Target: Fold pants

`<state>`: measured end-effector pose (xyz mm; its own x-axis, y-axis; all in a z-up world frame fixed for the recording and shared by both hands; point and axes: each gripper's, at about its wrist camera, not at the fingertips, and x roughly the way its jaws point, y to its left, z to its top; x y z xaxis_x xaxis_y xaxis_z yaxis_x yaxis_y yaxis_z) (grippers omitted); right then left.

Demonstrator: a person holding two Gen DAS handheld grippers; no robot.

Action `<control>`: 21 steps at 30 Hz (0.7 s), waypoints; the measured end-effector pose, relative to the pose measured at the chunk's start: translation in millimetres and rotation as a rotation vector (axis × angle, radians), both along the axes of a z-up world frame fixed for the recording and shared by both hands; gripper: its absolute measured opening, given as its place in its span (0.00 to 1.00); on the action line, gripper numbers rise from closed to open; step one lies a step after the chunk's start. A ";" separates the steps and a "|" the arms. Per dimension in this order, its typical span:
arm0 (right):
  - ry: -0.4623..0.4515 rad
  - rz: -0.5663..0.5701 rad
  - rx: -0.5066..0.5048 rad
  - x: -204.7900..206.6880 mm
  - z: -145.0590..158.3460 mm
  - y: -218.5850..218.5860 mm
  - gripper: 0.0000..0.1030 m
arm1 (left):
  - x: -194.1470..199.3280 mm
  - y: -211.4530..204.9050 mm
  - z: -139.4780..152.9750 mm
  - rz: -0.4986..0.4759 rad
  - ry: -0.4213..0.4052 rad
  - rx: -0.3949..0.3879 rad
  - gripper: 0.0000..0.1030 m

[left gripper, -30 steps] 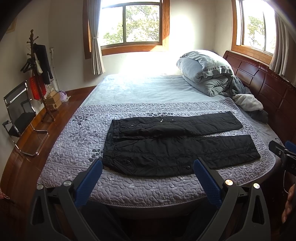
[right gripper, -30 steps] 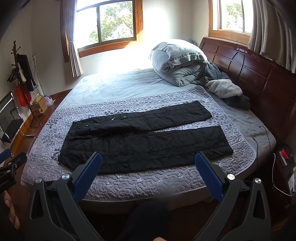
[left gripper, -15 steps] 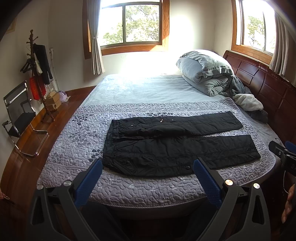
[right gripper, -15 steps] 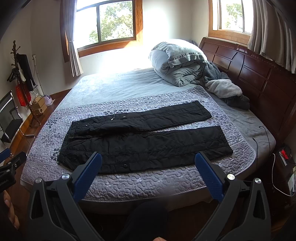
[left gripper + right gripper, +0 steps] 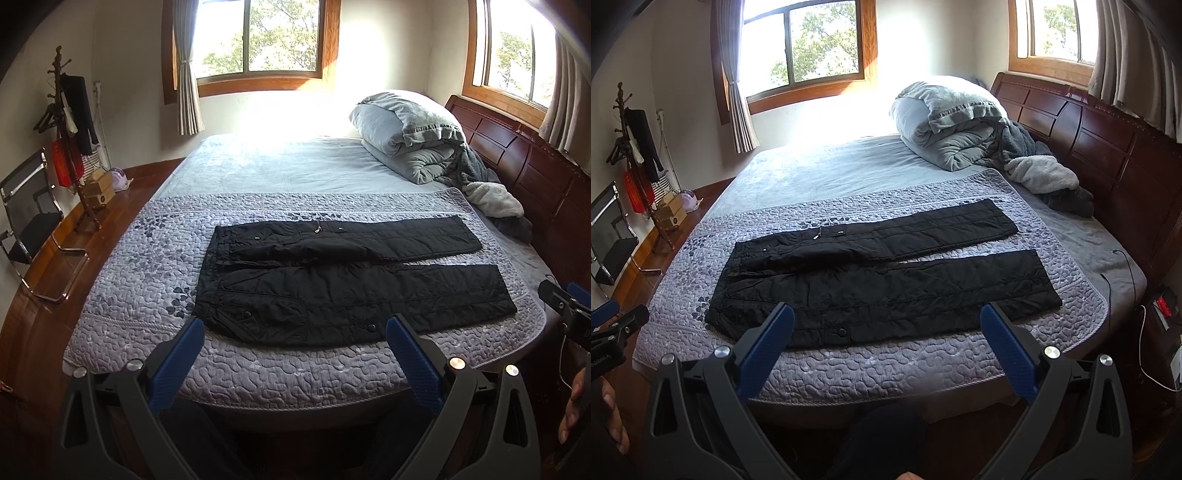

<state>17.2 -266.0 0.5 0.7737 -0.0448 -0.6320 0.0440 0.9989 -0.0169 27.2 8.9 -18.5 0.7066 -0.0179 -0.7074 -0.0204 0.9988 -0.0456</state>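
A rolled grey duvet [image 5: 406,136] sits at two o'clock on the bed [image 5: 258,170]. Black pants [image 5: 347,288] lie flat, unfolded, on the quilt [image 5: 140,266] — nothing blocks them. Left gripper [image 5: 293,341] and right gripper [image 5: 886,328] hover wide, empty.

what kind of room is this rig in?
Almost certainly a home bedroom: a large bed with a dark wooden headboard, a rolled grey duvet, and a coat stand by the wall. Black pants lie flat on the quilt.

Both wrist views look from the bedside toward 12 o'clock, well back, sharing the pants [image 5: 343,284] on the bed [image 5: 886,369], the left camera standing further left.
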 end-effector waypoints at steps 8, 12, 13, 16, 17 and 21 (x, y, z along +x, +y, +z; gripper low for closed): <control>0.054 0.031 0.101 46.1 -50.2 -43.3 0.98 | 58.9 39.0 -85.4 -0.215 0.185 -0.293 0.97; 0.101 -0.016 0.119 73.2 -83.5 -84.3 0.98 | 95.4 86.2 -144.9 -0.163 0.288 -0.332 0.97; 0.117 -0.027 0.135 79.1 -92.7 -94.8 0.98 | 106.3 103.5 -161.5 -0.145 0.342 -0.385 0.97; 0.171 -0.061 0.185 95.4 -123.5 -124.5 0.98 | 130.7 161.8 -202.2 -0.037 0.384 -0.532 0.97; 0.187 -0.069 0.201 99.8 -134.3 -131.4 0.98 | 138.4 178.5 -212.4 0.010 0.378 -0.530 0.97; 0.258 -0.110 0.267 118.3 -176.1 -155.3 0.98 | 169.7 227.4 -263.6 0.153 0.459 -0.656 0.97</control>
